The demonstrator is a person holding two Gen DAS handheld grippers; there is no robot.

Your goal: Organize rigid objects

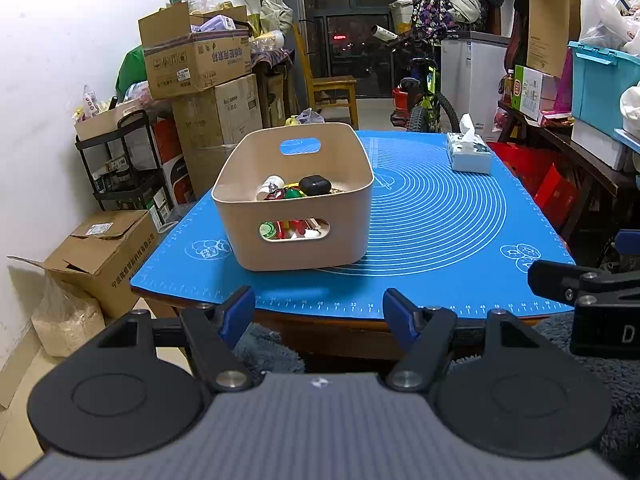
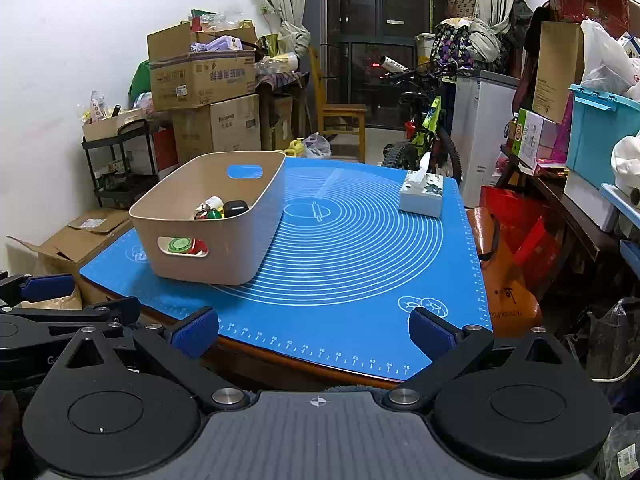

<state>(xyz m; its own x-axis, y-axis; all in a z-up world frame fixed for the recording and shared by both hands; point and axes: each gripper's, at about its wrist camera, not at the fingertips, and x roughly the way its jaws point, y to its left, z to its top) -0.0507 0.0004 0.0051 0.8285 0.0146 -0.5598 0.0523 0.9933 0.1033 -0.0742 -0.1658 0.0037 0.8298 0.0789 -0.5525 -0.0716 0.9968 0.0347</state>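
You had both grippers parked off the near table edge: left gripper (image 1: 319, 312) and right gripper (image 2: 314, 332) both spread wide, nothing between the pads. The rigid items (image 1: 294, 192) sat piled in the beige bin (image 1: 304, 248) on the blue mat (image 1: 440, 216); mat otherwise bare except the tissue box (image 1: 469, 156). Couldn't tell what was buried lower in the pile. Risk: grabbing in there could snag a neighbour or shove the bin across the mat.

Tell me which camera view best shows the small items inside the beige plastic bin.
The left wrist view: it faces the beige plastic bin nearly head-on, so the small items show over the rim and through the handle slot. The right wrist view sees it obliquely, revealing fewer.
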